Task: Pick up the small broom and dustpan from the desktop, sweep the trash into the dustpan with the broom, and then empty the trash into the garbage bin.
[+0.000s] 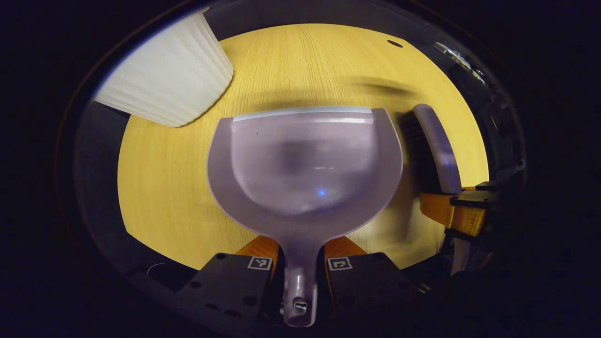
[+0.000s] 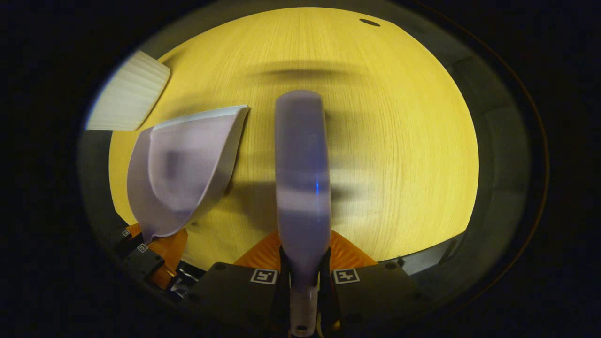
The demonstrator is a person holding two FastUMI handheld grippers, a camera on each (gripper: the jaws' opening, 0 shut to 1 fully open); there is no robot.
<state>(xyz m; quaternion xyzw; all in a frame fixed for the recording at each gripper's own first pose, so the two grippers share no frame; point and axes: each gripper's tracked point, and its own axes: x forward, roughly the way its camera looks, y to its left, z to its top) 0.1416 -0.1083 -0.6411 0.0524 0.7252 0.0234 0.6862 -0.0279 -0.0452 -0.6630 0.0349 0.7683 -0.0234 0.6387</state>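
My left gripper (image 1: 300,270) is clamped on the handle of a smooth, pale lilac plastic dustpan (image 1: 305,159), rounded like a scoop, above the yellow wood-grain desktop (image 1: 164,188). Just right of it, my right gripper (image 2: 303,277) pinches the matching lilac broom (image 2: 301,173). A ribbed white bin (image 1: 164,80) stands beyond the dustpan's left.
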